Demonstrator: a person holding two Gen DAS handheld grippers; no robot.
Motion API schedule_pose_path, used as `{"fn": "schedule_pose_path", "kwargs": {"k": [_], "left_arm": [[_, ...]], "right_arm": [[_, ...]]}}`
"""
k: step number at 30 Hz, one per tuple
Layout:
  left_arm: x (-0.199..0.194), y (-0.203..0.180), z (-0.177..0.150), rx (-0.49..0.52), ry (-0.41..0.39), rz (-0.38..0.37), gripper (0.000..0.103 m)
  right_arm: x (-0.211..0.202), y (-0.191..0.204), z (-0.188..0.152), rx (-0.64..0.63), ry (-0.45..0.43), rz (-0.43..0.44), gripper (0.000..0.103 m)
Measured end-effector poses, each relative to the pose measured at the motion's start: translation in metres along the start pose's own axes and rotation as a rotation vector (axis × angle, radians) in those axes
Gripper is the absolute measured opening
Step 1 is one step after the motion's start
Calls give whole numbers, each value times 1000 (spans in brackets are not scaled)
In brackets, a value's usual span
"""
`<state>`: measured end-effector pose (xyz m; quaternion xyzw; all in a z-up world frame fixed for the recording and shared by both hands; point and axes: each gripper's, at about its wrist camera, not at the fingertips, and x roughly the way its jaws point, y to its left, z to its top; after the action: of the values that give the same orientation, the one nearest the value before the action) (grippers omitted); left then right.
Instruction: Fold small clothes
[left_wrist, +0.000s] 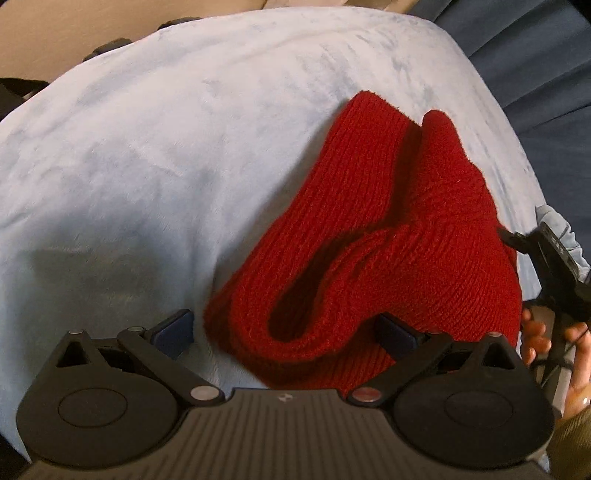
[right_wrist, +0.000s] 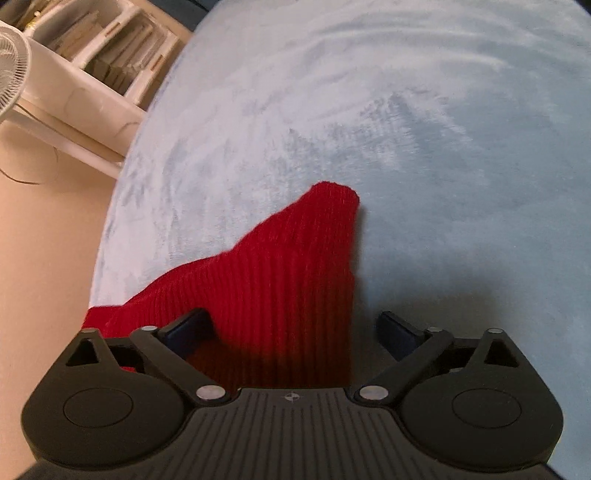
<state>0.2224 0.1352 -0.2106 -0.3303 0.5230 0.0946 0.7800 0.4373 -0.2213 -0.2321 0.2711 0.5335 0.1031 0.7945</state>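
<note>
A red knitted hat lies crumpled on a pale blue fleece blanket, its open rim folded toward me. My left gripper hangs just over that rim with its jaws wide open. One fingertip is over the blanket and the other is over the knit. In the right wrist view the hat shows as a ribbed peak near the blanket's left edge. My right gripper is open above it; the left fingertip overlaps the knit and the right one is over bare blanket.
A hand grips the other black tool at the right edge of the left wrist view. Dark blue fabric lies beyond the blanket. A white shelf with books and a fan stand on the beige floor.
</note>
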Motion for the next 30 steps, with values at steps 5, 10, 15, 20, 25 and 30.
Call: {"fn": "schedule_pose_path", "kwargs": {"k": [5, 10, 15, 20, 25, 30], "left_arm": [[-7, 7, 2, -53, -18, -36, 85], [-20, -24, 12, 117, -51, 11, 55], [11, -100, 66, 420, -1, -86, 50], [73, -220, 99, 707, 65, -121, 50], [88, -258, 94, 813, 36, -56, 50], [94, -254, 102, 808, 64, -82, 50]], "right_arm": [[6, 13, 14, -24, 54, 31, 54], [-35, 5, 2, -13, -10, 65, 33], [-113, -73, -56, 188, -227, 133, 31], [-172, -152, -168, 493, -439, 147, 28], [-166, -154, -223, 570, -492, 166, 28], [-166, -153, -221, 555, -488, 170, 28]]}}
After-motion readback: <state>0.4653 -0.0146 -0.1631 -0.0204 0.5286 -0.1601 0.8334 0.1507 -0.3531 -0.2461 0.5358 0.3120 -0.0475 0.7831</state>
